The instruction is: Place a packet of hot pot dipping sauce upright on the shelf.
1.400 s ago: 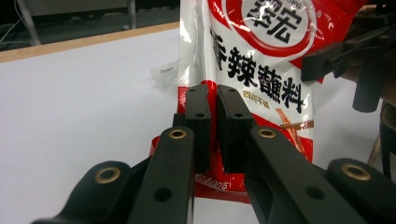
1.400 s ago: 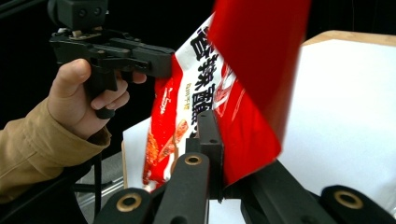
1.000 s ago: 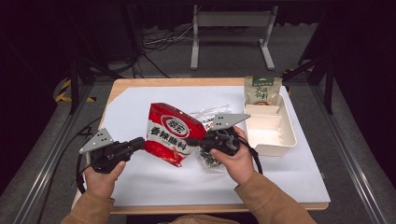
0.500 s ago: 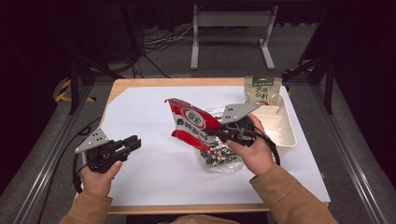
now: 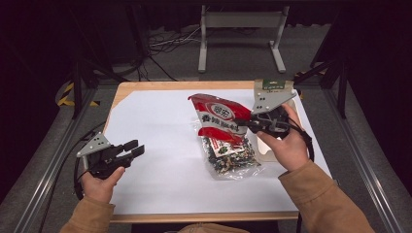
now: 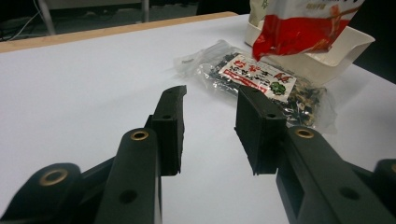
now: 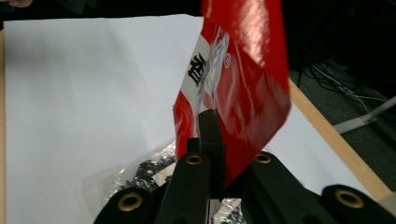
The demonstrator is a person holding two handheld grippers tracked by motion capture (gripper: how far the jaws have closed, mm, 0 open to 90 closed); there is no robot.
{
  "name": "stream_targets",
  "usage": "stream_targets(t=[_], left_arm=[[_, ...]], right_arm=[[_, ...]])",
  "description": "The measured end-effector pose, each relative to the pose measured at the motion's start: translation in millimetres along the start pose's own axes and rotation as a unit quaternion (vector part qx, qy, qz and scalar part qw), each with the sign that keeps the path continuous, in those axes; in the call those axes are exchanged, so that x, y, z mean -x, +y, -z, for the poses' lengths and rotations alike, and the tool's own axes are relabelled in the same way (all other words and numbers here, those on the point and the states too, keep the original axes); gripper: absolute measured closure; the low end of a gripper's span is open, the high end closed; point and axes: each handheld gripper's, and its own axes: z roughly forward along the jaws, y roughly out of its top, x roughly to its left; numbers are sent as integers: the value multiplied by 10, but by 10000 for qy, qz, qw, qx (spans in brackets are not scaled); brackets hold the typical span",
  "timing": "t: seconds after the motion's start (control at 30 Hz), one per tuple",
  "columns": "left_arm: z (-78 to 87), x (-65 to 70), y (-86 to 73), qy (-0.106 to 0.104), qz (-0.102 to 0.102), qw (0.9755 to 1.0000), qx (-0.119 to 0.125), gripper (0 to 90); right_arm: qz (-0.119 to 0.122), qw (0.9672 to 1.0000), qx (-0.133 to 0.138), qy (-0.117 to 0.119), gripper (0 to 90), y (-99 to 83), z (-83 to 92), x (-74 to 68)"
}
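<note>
A red and white snack bag (image 5: 221,118) hangs above the table, pinched at its right edge by my right gripper (image 5: 244,124), which is shut on it. The same red snack bag (image 7: 243,88) rises from between the jaws in the right gripper view. Under it lies a clear packet (image 5: 228,154) of dark pieces with a red and white label, flat on the white sheet; this clear packet (image 6: 261,81) also lies ahead in the left gripper view. My left gripper (image 5: 132,149) is open at the front left, low over the table, holding nothing. Its fingers (image 6: 170,126) stand well apart.
A white tray (image 5: 272,155) sits at the right, mostly behind my right hand, and the tray's wall (image 6: 345,51) rises behind the clear packet. A green packet (image 5: 273,85) stands at the tray's far end. The white sheet (image 5: 160,126) covers the wooden table.
My right gripper has carried the red bag right and away from me, uncovering the clear packet. My left gripper had let go of the bag and drew back to the front left.
</note>
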Motion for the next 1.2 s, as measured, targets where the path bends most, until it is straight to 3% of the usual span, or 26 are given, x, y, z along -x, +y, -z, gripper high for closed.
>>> stream_targets(t=[0.43, 0.63, 1.2], left_arm=[[-13, -55, -36, 88, 40, 9999, -94, 583], [-8, -100, -67, 199, 56, 9997, -103, 523], [30, -257, -145, 563, -12, 9983, -131, 462]], right_arm=[[98, 9989, -52, -464, 898, -72, 287, 275], [18, 9973, 7, -734, 898, -145, 453, 443], [-175, 9941, -94, -1067, 897, -345, 706, 823]])
